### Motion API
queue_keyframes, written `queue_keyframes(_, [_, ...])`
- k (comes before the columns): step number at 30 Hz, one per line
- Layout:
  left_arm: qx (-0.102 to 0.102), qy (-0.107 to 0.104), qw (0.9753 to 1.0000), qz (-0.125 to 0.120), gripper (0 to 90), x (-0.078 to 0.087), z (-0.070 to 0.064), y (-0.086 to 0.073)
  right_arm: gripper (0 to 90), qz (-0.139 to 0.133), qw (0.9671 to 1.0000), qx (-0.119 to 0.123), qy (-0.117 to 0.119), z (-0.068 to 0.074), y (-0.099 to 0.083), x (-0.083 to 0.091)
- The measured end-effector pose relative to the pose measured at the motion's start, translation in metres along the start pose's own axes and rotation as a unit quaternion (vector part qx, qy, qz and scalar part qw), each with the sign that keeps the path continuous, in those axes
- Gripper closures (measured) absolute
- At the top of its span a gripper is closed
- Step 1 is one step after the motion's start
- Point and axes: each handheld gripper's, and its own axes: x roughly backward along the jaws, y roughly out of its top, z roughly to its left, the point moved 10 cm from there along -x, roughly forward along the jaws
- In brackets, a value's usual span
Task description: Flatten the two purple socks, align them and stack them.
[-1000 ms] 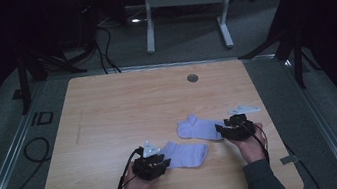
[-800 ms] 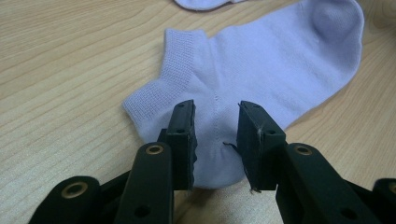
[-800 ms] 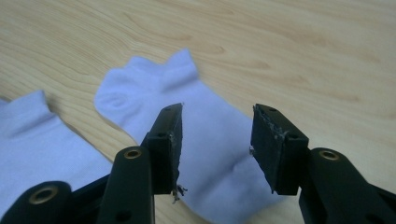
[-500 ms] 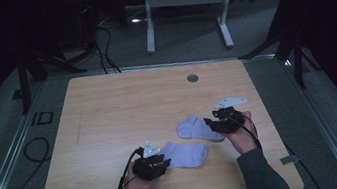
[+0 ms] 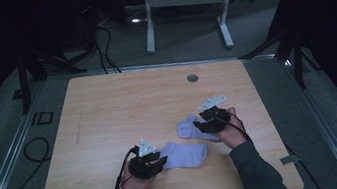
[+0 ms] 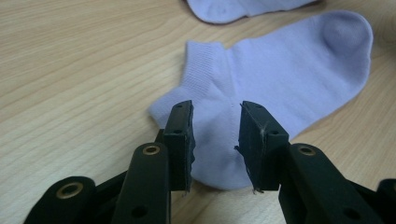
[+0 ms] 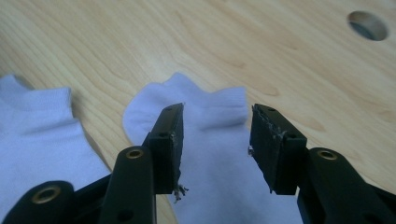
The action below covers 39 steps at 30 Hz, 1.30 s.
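A: What lay on the wooden table at that moment?

B: Two pale lilac socks. The near sock lay flat in the lower middle of the high view, and the far sock sat just above and to its right, the two close together, though I could not tell whether they touched.

A: Where was the left gripper?

B: In the lower middle of the high view, held by the left hand at the near sock's left end. In the left gripper view its jaws stood apart over that end of the near sock, with purple cloth showing in the gap between them. Nothing was clamped. The far sock peeked in at the top edge of that view.

A: And the right gripper?

B: Right of center in the high view, held by the right hand, lying over the far sock's right part. In the right gripper view the jaws were also apart, with the far sock running up between them and its end just beyond the tips. The near sock filled the left side of that view.

A: Anything else on the table?

B: A small round hole in the upper middle of the tabletop, seen too at the upper right of the right gripper view.
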Motion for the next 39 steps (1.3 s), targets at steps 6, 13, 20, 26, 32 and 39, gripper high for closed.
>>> queue_keyframes(6, [0.008,0.009,0.9999,-0.003,64.6,0.003,0.008,0.001,53.6,0.022,0.9992,0.021,0.026,0.01,-0.004,-0.018])
queue_keyframes(13, [0.014,0.014,0.9998,-0.004,64.4,0.005,0.015,0.001,47.4,0.044,0.9972,0.029,0.053,0.013,-0.009,-0.038])
queue_keyframes(20, [0.014,0.014,0.9998,-0.003,64.3,0.005,0.014,0.001,46.9,0.052,0.9952,0.004,0.083,0.012,-0.014,-0.051])
queue_keyframes(26, [0.013,0.017,0.9998,-0.003,64.3,0.006,0.015,0.001,52.9,0.053,0.9959,0.008,0.074,0.01,-0.013,-0.052])
queue_keyframes(32, [0.013,0.017,0.9998,-0.004,64.3,0.006,0.015,0.001,67.0,0.052,0.9961,0.004,0.072,0.011,-0.012,-0.052])
queue_keyframes(39, [0.013,0.017,0.9998,-0.004,64.1,0.007,0.015,0.0,85.3,0.047,0.9964,0.009,0.069,0.018,-0.008,-0.053])
